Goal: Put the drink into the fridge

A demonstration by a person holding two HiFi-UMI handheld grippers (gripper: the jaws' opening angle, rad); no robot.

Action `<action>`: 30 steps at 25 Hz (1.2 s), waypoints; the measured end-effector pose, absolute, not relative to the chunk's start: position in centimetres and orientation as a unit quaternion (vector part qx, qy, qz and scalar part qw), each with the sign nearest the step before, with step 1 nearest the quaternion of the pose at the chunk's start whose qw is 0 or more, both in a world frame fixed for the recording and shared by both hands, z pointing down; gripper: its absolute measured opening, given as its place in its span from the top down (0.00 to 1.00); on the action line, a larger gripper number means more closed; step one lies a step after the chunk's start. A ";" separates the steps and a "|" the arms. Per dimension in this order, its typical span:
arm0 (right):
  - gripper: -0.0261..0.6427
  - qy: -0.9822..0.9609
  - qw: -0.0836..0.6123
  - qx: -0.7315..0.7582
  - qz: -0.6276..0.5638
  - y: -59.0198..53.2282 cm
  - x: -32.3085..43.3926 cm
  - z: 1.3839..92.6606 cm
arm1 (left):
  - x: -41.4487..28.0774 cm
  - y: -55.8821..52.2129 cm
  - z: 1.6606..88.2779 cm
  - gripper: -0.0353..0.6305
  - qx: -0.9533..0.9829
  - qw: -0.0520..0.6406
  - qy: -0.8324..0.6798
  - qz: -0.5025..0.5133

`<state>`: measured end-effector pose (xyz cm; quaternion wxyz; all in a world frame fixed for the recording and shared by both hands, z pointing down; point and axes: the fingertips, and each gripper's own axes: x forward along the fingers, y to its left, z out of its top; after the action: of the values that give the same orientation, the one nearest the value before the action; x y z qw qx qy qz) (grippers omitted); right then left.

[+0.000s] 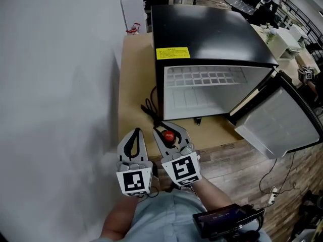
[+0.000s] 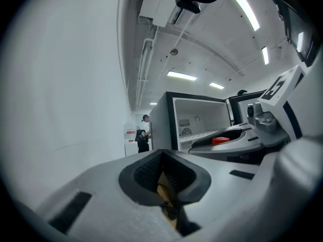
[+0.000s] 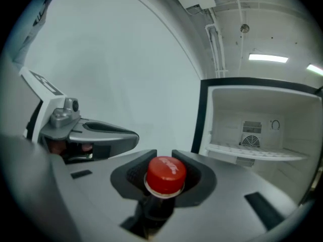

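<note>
The right gripper [image 1: 169,132] has its fingers clamped on the neck of the drink, a bottle [image 3: 164,178], just under its cap. It holds the bottle in the air above the near edge of the counter [image 1: 136,74], in front of the fridge [image 1: 212,34] and not yet inside. The left gripper [image 1: 135,135] is beside it, fingers together with nothing between them.

The main risk is the grip. Only the narrow neck is pinched, so the body hangs free below and could swing on the way in. It might then knock the fridge's lower edge or the shelf [image 3: 257,153] and tip over when set down. If the fingers loosen, the bottle would probably slide down until the cap catches, or drop. A black cord [image 1: 150,110] lying in front of the opening could also snag the base. The door [image 1: 282,120] stands wide open and out of the way.

The bottle has a red screw cap [image 3: 165,174] and a dark neck. Its body is hidden under the fingers.
</note>
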<state>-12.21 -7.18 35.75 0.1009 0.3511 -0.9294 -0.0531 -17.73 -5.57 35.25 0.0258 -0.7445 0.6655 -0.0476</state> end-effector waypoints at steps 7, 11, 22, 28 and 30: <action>0.82 -0.911 0.110 0.393 -0.055 -6.6 -4.9 35.9 | -11.3 -4.7 34.6 0.93 -0.773 0.040 0.631 -0.042; 0.82 -0.900 0.116 0.418 -0.048 -6.5 -1.1 35.9 | -8.2 -4.3 34.7 0.93 -0.787 0.058 0.613 -0.044; 0.82 -0.884 0.124 0.447 -0.058 -8.9 4.4 36.1 | -3.3 -5.7 34.6 0.93 -0.803 0.047 0.593 -0.031; 0.82 -0.883 0.125 0.450 -0.053 -12.2 4.4 37.1 | -3.0 -8.8 35.0 0.93 -0.804 0.059 0.591 -0.033; 0.82 -0.882 0.125 0.452 -0.050 -13.5 4.3 37.5 | -3.1 -9.8 35.4 0.93 -0.805 0.048 0.591 -0.032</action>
<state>4.28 -13.47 37.48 0.1251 0.4521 -0.8818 -0.0497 -3.10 -9.81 35.37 0.0475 -0.8047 0.5909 -0.0317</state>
